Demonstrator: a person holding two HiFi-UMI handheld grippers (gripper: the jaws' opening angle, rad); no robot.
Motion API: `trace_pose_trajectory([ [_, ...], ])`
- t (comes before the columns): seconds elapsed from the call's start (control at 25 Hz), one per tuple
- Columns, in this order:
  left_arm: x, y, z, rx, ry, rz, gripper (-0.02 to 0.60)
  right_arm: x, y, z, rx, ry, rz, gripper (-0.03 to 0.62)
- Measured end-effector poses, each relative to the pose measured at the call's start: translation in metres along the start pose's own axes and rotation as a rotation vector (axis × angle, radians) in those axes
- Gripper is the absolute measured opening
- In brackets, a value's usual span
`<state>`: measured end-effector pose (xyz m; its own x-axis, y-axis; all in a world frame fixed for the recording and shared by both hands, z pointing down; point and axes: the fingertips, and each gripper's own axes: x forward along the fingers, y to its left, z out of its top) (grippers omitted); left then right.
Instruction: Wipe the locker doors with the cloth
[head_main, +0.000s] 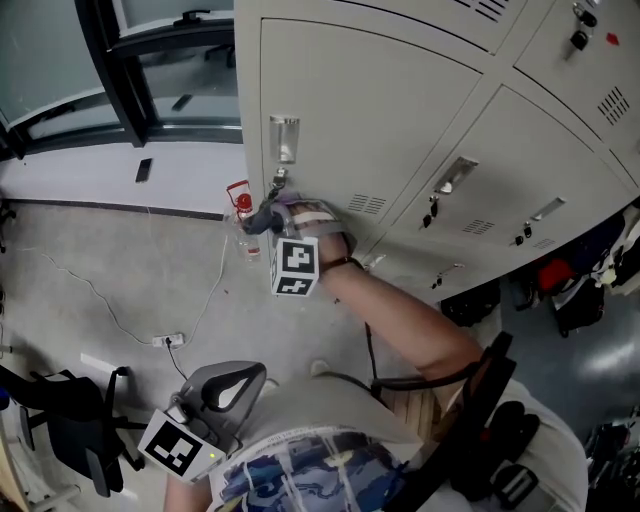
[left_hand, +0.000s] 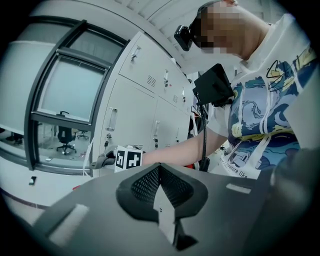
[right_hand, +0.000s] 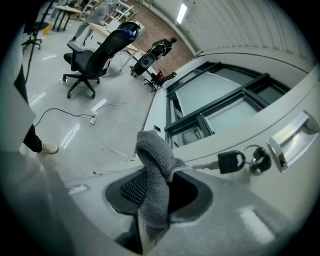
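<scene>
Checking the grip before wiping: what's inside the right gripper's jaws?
A grey cloth is clamped in the jaws of the right gripper, its folded end sticking out. How far its lower end reaches down between them is hidden.

The head view looks steeply down the lockers (head_main: 380, 120) to the floor (head_main: 120, 270). The left gripper view looks from low and further back, sideways at the same lockers. The right gripper view is very close to one locker door (right_hand: 295, 95), facing the window (right_hand: 215, 95) and floor.
</scene>
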<state>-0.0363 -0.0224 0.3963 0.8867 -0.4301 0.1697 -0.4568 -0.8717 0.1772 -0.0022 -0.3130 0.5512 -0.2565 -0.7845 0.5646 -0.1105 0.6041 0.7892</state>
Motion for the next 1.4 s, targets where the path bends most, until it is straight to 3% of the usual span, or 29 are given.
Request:
trace_pose_trajectory([
  [0.76,0.002,0.01,-0.001,-0.012,0.027,0.015,0.003,0.026,0.041,-0.006,0.107,-0.008,0.158,0.11],
  [1.08,0.007,0.011,0.0,-0.021,0.007,-0.015,0.003,-0.024,0.042,0.002,0.173,-0.049,0.212,0.11],
  [1.4,0.005,0.002,-0.004,-0.003,0.017,-0.078,0.003,-0.095,0.03,0.007,0.393,-0.12,0.141,0.112],
])
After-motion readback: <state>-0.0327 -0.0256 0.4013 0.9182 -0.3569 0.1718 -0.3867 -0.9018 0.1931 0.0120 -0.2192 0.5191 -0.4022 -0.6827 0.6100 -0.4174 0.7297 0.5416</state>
